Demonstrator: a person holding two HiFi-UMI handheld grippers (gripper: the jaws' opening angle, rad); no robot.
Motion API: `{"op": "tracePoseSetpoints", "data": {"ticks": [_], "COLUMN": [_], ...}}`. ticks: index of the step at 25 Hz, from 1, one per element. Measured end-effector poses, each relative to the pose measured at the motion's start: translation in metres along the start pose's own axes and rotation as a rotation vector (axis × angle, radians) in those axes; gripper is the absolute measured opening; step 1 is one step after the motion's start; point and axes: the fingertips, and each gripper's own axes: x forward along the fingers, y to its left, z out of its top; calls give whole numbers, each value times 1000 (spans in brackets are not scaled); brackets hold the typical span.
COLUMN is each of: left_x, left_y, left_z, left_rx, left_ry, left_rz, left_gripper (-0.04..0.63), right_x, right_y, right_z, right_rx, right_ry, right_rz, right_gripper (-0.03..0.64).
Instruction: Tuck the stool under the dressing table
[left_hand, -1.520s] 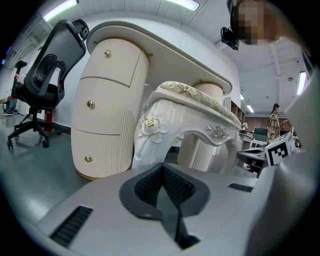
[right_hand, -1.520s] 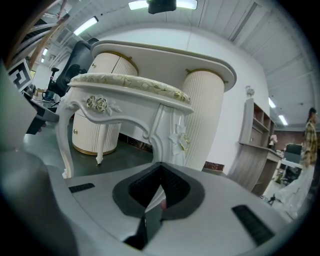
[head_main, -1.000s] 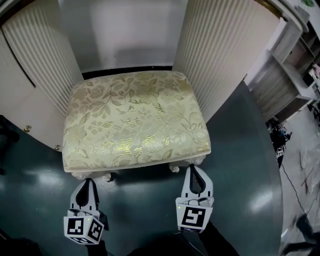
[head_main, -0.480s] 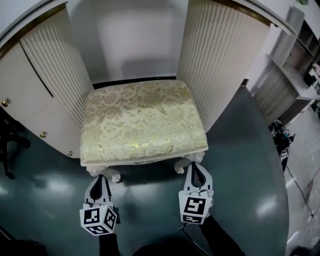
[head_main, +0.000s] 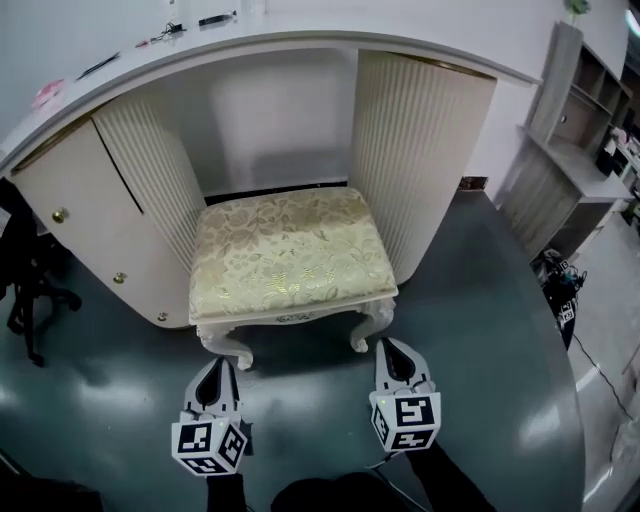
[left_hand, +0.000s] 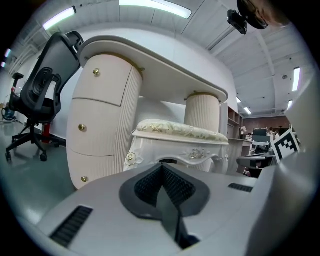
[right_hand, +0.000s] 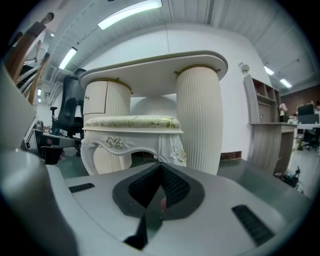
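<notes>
Stool (head_main: 285, 255) mostly parked in the knee gap, both claws clenched on nothing

The dressing table (head_main: 425, 150) is seen dead ahead, its drawers shut, so no contents are shown. The stool is set between the fluted pedestals, front legs poking out. The left gripper (head_main: 216, 366) and right gripper (head_main: 393, 348) are held just short of it, neither clearly nearer.

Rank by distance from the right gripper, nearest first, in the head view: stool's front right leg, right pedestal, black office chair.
1. Stool's front right leg, just ahead of the right gripper.
2. Right pedestal, further ahead, beside the stool.
3. Black office chair, far left.
</notes>
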Motion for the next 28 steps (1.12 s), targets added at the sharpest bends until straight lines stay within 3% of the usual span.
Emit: {"op": "tracePoseSetpoints", "data": {"ticks": [18, 28], "left_x": [-88, -140], "left_y": [-34, -35], "left_z": [4, 0], "left_rx": [-37, -63], "left_ry": [18, 28], "left_rz": [-55, -38], "left_gripper": [8, 8], "right_x": [-94, -143], "right_y": [21, 25], "right_z": [-6, -15], "right_rx": [-44, -63], "right_ry": [70, 102], "right_rz": [40, 42], "right_gripper": [5, 5]}}
